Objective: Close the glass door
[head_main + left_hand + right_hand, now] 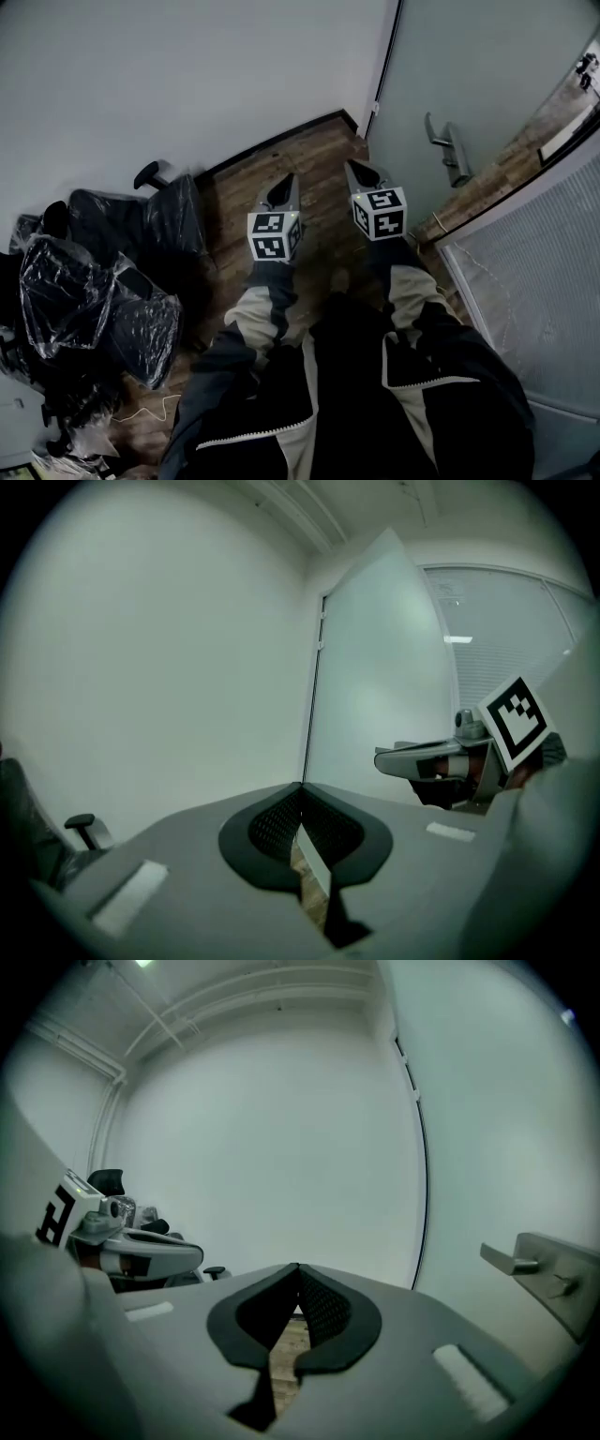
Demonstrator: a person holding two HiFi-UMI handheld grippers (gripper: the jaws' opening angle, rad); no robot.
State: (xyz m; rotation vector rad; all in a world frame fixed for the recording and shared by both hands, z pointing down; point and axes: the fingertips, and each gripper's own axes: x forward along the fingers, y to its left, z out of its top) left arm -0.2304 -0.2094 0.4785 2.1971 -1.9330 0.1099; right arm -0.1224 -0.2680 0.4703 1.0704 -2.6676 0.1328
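Forward and slightly downward pointed the left gripper (288, 180) and right gripper (353, 169), side by side, fingers together and empty, near the glass door (487, 66).

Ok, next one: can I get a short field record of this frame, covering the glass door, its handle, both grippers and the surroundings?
Door: frosted glass door, appears swung open
Handle: grey metal lever handle, untouched
Left gripper: shut, empty, held forward
Right gripper: shut, empty, nearer the handle but apart from it
Floor: brown wooden floor
Left side: black office chairs wrapped in clear plastic
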